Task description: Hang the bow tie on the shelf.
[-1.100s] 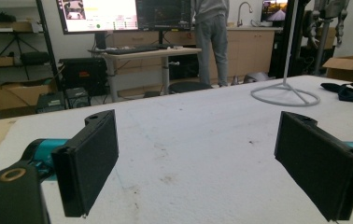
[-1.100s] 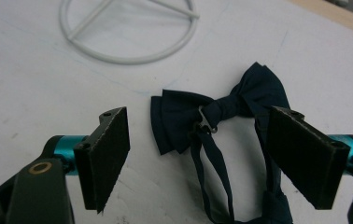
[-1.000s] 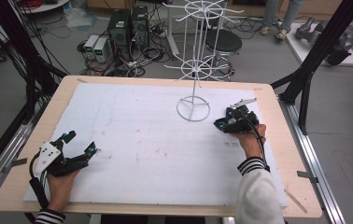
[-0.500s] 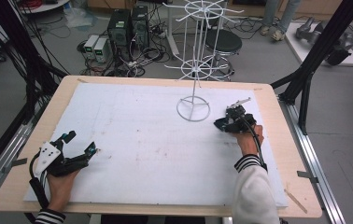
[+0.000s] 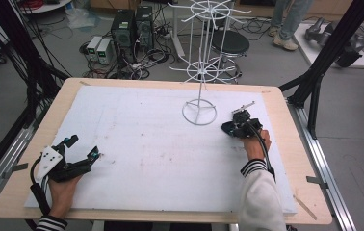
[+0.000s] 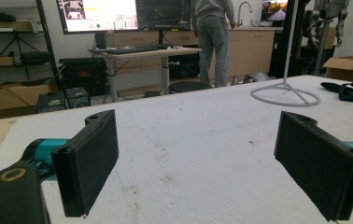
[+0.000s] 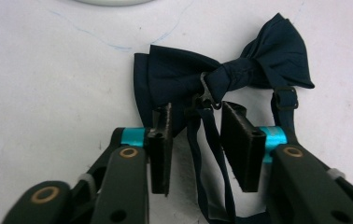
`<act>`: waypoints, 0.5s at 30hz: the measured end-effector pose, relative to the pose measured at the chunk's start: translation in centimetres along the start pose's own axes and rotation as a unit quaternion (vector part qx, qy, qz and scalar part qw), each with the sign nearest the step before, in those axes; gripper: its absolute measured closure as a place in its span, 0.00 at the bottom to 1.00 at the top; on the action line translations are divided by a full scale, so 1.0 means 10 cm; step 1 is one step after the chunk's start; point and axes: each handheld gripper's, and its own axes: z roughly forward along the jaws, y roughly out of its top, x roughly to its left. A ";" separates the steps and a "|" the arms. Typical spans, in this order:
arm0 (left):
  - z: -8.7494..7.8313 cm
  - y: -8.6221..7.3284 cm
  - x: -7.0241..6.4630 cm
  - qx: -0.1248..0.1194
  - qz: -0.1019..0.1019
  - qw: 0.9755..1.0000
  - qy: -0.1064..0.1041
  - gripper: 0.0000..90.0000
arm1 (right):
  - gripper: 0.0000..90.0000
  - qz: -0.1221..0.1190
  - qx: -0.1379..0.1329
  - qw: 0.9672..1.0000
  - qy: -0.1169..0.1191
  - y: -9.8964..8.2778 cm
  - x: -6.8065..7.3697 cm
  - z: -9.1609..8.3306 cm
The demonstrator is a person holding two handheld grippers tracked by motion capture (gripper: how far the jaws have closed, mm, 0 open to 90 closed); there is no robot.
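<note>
Now right gripper (image 7: 195,140) jaws closing around bow tie (image 7: 221,77) strap, not pinching yet; left gripper (image 6: 212,163) spread wide, near-left.

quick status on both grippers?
Left gripper: open, nothing between the jaws.
Right gripper: jaws have just been closing around the navy bow tie strap; pads not yet pressing it.

Wire stand (image 5: 199,111) crowds bow tie (image 5: 232,128); foam board (image 5: 136,139) open.

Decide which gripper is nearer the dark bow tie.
Right. The right gripper sits over the bow tie, its strap between the closing jaws; the left gripper rests far across the table.
</note>
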 end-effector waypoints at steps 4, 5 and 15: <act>0.00 0.00 0.00 0.000 0.001 1.000 0.000 0.16 | 0.80 -0.002 0.005 1.000 -0.012 -0.01 0.00 0.01; 0.00 0.00 0.00 -0.001 0.000 1.000 0.000 0.16 | 0.82 -0.001 0.008 1.000 -0.011 -0.01 0.00 0.01; 0.00 0.00 0.00 -0.001 0.000 1.000 0.000 0.16 | 0.97 0.000 0.019 0.999 -0.029 -0.02 -0.01 0.02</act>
